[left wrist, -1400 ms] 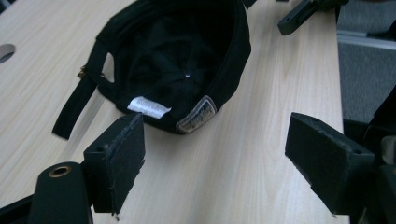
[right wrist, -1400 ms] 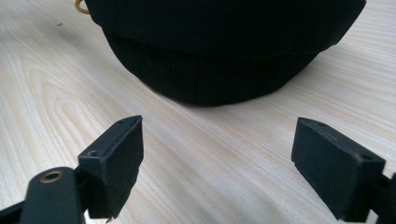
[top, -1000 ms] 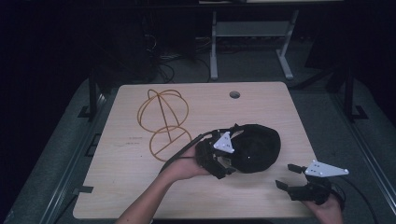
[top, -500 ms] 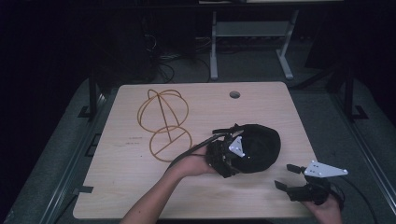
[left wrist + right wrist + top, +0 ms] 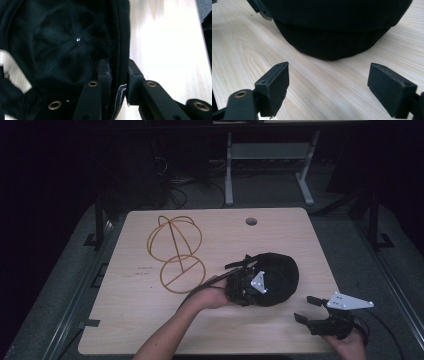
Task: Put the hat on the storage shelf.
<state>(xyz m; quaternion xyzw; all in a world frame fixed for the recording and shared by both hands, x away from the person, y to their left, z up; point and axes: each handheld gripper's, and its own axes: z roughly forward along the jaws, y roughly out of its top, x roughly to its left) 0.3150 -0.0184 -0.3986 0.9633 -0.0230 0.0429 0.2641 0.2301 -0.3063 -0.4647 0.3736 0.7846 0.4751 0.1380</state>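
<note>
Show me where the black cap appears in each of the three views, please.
High view: the black cap lies right of centre on the table, with the left gripper at its left edge.
Left gripper view: its inside takes up the left and centre, rim clamped between the jaws.
Right gripper view: top centre, beyond the open jaws.
Shared landmark: the pale wooden table.

On the pale wooden surface point(image 5: 125, 320), the black fabric cap point(image 5: 277, 277) lies toward four o'clock from the centre. The orange wire hat stand point(image 5: 176, 252) lies at its nine to ten o'clock, apart. The left tongs point(image 5: 243, 287) sit at the cap's nine o'clock edge; the right tongs point(image 5: 306, 309) at its five o'clock, near.
</note>
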